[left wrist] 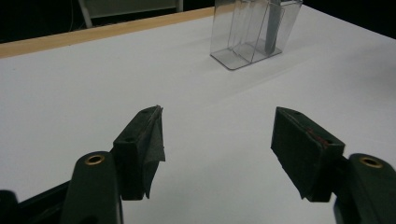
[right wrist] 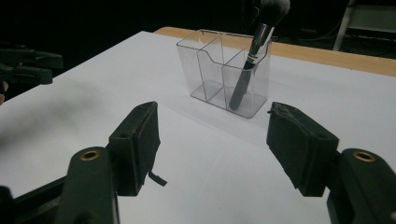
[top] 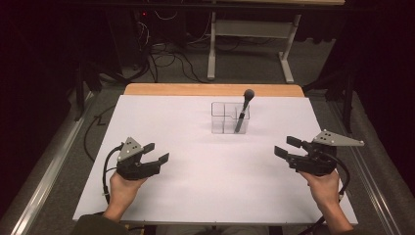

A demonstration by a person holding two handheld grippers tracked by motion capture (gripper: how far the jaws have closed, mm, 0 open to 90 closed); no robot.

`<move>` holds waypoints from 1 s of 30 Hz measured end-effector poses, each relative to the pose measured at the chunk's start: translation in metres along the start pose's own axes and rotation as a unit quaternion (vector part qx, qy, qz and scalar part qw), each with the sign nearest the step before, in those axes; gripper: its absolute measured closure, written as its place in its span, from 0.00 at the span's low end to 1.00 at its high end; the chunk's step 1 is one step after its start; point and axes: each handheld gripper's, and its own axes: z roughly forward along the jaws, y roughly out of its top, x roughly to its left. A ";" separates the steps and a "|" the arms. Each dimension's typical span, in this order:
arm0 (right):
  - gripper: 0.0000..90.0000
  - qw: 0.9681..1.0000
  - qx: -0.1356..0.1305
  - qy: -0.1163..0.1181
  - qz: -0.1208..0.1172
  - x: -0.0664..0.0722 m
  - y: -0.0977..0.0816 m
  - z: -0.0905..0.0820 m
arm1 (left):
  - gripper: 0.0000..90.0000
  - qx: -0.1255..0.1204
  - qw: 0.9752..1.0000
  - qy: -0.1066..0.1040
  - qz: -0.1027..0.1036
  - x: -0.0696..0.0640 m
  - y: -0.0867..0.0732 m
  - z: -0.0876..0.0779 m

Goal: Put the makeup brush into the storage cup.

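Both sets of fingers are spread wide and hold nothing – the left gripper (top: 156,152) and right gripper (top: 288,147) hover over the white tabletop (top: 205,171). Ahead of both, well apart, a clear organiser (top: 230,118) holds a makeup brush (top: 243,110) leaning in its right compartment

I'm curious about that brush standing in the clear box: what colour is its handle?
Black handle on the brush, silver collar above; clearest in the right gripper view.
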 end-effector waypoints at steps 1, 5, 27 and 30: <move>0.40 1.000 0.000 0.001 -0.001 0.000 -0.001 0.000 | 0.38 0.000 1.000 0.000 0.000 0.000 0.000 0.000; 0.40 1.000 0.001 0.002 0.001 -0.001 -0.004 0.001 | 0.38 0.000 1.000 0.000 0.001 0.000 0.000 0.000; 0.39 1.000 0.019 0.011 -0.006 0.007 -0.016 0.010 | 0.38 0.001 1.000 0.000 0.001 0.000 0.000 0.000; 0.39 1.000 0.019 0.012 -0.006 0.007 -0.017 0.011 | 0.38 0.001 1.000 0.000 0.001 0.000 0.000 0.000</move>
